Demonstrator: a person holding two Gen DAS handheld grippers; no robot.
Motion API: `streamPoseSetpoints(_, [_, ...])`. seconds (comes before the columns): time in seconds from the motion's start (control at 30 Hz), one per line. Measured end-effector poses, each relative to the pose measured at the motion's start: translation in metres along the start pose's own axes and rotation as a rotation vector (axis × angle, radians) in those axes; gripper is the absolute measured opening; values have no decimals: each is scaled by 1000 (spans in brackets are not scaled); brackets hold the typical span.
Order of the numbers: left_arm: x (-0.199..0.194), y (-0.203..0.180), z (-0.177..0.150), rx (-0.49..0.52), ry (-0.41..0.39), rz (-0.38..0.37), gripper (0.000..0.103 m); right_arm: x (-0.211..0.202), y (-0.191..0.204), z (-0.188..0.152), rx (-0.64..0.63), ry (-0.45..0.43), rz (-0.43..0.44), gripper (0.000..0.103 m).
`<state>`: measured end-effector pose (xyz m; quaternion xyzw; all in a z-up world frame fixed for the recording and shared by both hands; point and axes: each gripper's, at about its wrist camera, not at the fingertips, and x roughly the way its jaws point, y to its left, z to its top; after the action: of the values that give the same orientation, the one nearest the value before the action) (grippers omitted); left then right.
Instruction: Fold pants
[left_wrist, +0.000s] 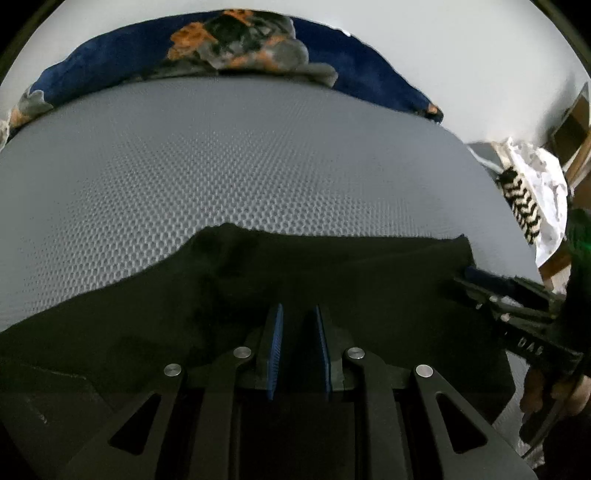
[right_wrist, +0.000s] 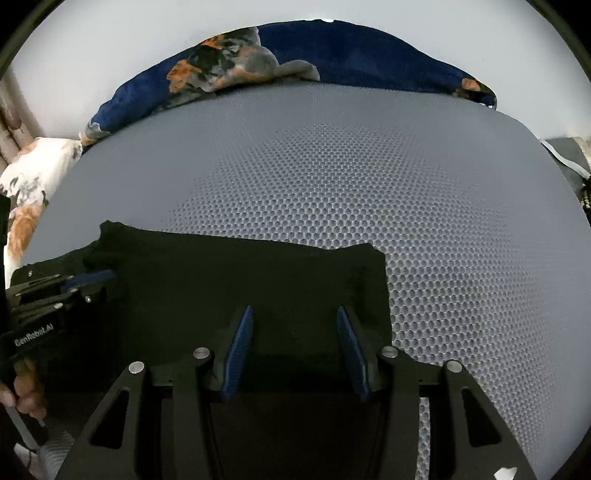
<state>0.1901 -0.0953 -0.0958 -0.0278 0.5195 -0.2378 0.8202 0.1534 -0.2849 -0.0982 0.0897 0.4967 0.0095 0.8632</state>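
The dark, almost black fabric pants (left_wrist: 295, 280) lie folded on the near part of a grey honeycomb-mesh mattress surface (left_wrist: 221, 166), their far edge running roughly straight across it with the mesh bare beyond. In the left wrist view the left gripper (left_wrist: 298, 314) sits low over the pants, its blue-padded fingers drawn close with only a narrow gap; the cloth under them is too dark to tell whether any of it is pinched, so its grip cannot be told. In the right wrist view the right gripper (right_wrist: 295, 317) has its blue-padded fingers spread wide apart above the pants (right_wrist: 240, 288), near their right edge, holding nothing. Each gripper also shows in the other's view: the right one at the pants' right side in the left view, the left one at their left side in the right view, each with a bare hand on its handle. At the far edge of the mattress lies a navy blanket with orange and grey patches (left_wrist: 207, 48). To the right, off the mattress, sits crumpled white cloth with a black-and-cream striped piece (left_wrist: 524, 199).
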Motion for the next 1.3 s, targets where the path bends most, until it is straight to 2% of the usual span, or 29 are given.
streamPoseSetpoints(0.3, [-16,-7,-15,22,-11,24,19,-1,-1,-2,23,13,7,46])
streamPoseSetpoints(0.53, [-38,-15,-39,26,-1,9,20,-3,1,-5,39,12,0,46])
streamPoseSetpoints(0.77, [-43,-23,-71,52,62,-2,20,-15,0,-15,57,22,10,45])
streamPoseSetpoints(0.93, [-49,-27,-87,95,66,15,20,-30,-2,-31,74,36,24,45])
streamPoseSetpoints(1.3, [-58,-21,-101,56,65,-1,22,-61,-10,-73,100,91,30,45])
